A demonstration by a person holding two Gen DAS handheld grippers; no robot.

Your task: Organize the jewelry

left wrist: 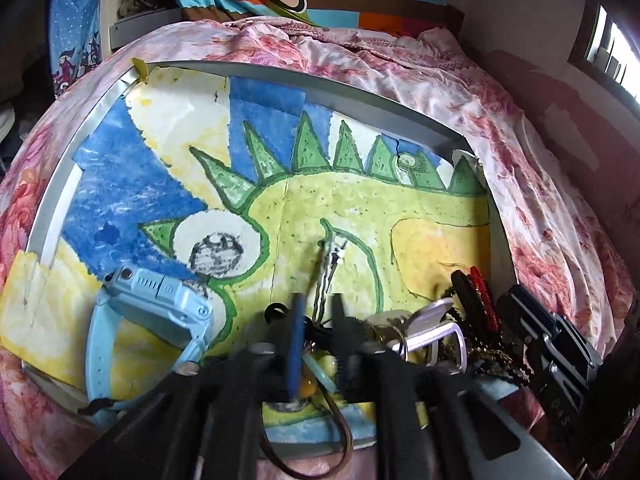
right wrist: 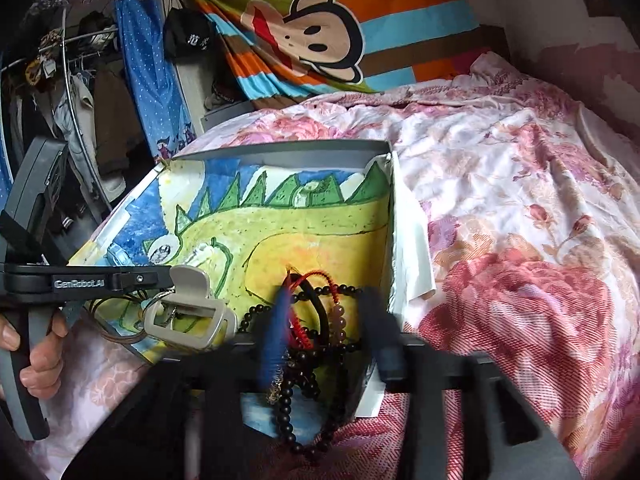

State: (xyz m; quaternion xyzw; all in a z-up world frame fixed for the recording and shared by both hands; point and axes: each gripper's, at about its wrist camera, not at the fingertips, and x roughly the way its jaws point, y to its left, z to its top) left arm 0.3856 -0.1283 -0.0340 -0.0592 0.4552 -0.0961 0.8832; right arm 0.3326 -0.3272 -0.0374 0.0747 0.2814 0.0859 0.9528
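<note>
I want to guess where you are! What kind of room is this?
Most likely a bedroom. A pink flowery bedspread covers a bed, a striped monkey blanket hangs behind it, and clothes on a rail stand beside it.

left tool [left wrist: 316, 328]: pointing steeply downward, its two fingers standing slightly apart, one blue-faced finger [left wrist: 297, 344] blurred; nothing is being pressed between the pads. in the right wrist view the left tool [right wrist: 160, 278] is reaching in level from the left edge, and a hand [right wrist: 38, 354] is wrapping its fingers round the grey handle below it.

right tool [right wrist: 324, 320]: tilting gently downward, fingers standing clearly apart, both blurred; the pads are pressing on nothing. in the left wrist view the right tool [left wrist: 560, 344] is showing as a dark body at the right edge.
</note>
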